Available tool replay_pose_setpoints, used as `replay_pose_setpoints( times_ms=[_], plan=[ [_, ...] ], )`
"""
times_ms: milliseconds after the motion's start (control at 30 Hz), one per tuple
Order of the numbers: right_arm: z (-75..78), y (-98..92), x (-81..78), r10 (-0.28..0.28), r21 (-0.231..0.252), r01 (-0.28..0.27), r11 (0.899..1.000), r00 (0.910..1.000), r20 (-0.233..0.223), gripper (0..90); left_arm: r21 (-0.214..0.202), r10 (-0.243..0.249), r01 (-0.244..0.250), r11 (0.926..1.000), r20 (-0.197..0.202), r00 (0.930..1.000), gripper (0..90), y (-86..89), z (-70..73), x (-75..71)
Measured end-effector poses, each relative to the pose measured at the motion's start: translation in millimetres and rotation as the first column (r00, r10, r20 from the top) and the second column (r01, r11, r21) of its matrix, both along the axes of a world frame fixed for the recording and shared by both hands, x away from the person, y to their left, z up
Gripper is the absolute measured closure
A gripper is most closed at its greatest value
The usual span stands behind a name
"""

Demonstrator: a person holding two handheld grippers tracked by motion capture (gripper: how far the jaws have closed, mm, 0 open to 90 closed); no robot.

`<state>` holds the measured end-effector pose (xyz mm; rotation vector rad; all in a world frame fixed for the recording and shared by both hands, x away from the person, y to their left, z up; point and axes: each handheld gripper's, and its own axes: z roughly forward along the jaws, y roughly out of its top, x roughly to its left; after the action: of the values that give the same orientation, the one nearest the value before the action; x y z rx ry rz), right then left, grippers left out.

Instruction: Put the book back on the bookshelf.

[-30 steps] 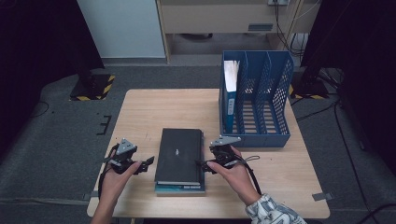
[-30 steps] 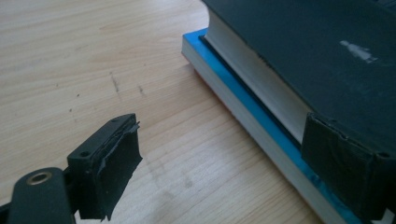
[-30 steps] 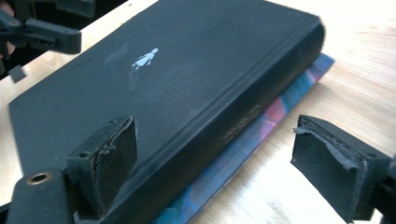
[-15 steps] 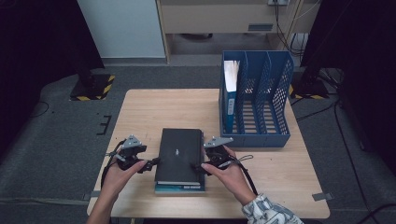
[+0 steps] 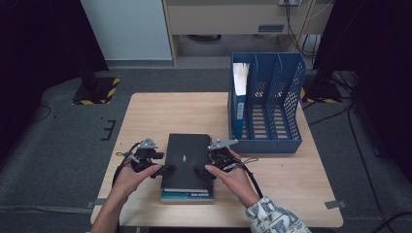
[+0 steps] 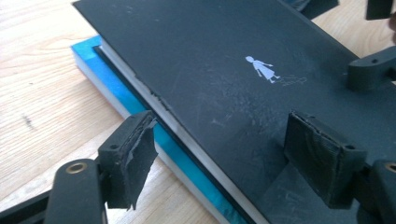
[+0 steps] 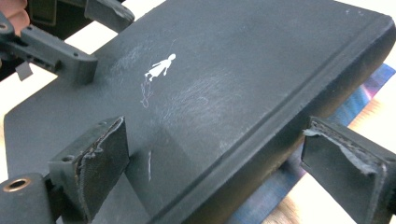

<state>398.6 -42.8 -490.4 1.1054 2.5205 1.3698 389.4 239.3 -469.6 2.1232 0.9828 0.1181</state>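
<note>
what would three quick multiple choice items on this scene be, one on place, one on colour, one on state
1. The black book lies:
A. on a blue book
B. in the rack
C. on the floor

2. The rack is:
A. red
B. blue
C. white

3. The left gripper has its jaws:
A. shut beside the book
B. clamped on the rack
C. open across the black book's edge

A: a blue cover shows under it.
B: its mesh walls are blue.
C: both pads stand apart, one on each side of that edge.

Two stacked books (image 5: 186, 165), one blue file rack (image 5: 272, 107) with three slots, one folder (image 5: 239, 92), two grippers (image 5: 167, 170).
</note>
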Motion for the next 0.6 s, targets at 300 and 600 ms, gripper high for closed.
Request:
replay_pose_setpoints(
  times_ms=[300,600],
  plan=[
    [-5.2,-1.2,7.3,-0.002,0.025,0.004,1.000,0.9991,-0.043,2.9,-0.043,-0.029,0.026,0.9987,-0.071,0.9970,28.0,-1.6,-2.9,9.8],
    [-10.0,-9.0,10.9,0.001,0.056,0.004,0.998,0.9963,-0.086,0.1,-0.001,-0.070,0.070,0.9976,-0.094,0.9932,27.9,-10.5,1.6,18.3]
  ],
)
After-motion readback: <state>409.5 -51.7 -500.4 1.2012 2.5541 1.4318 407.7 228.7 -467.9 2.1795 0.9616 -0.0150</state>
